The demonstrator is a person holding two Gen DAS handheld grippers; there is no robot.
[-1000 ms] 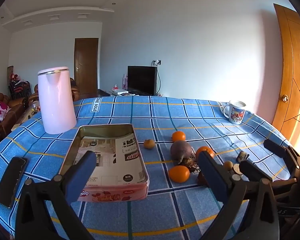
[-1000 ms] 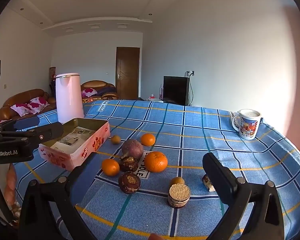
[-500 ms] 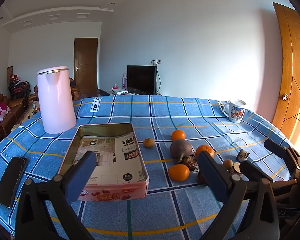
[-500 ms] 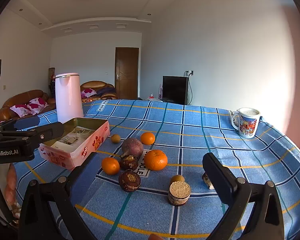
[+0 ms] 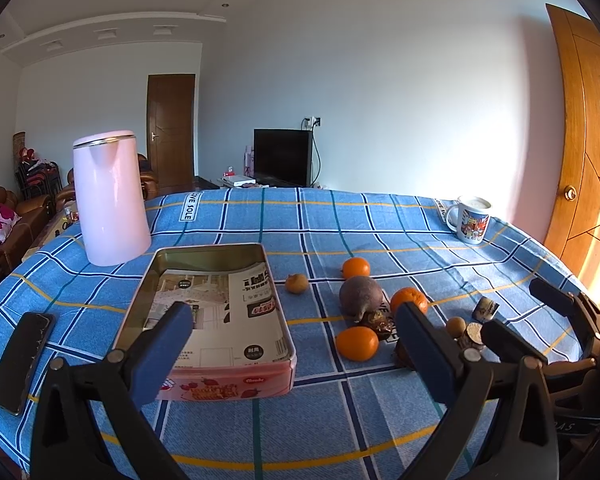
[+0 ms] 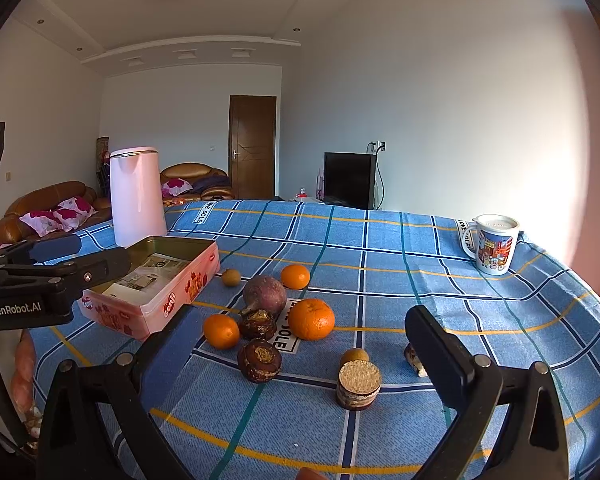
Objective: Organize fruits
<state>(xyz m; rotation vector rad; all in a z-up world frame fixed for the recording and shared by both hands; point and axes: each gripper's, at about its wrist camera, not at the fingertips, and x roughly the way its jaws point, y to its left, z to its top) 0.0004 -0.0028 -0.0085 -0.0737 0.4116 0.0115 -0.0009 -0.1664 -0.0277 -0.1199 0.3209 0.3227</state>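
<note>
While nothing's in the tin (image 5: 216,378) yet, still just lining up: left gripper (image 5: 288,346) and right gripper (image 6: 300,354) both wide, empty. Oranges (image 6: 311,319) clustered right of tin. Next, probably grabbing nearest one.

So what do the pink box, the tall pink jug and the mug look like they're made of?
The pink box looks like thin printed metal: its inside walls are bare, dull gold. The tall pink jug seems to be glossy plastic with a metal rim, though painted metal is possible. The mug looks like glazed ceramic with a printed picture.
</note>
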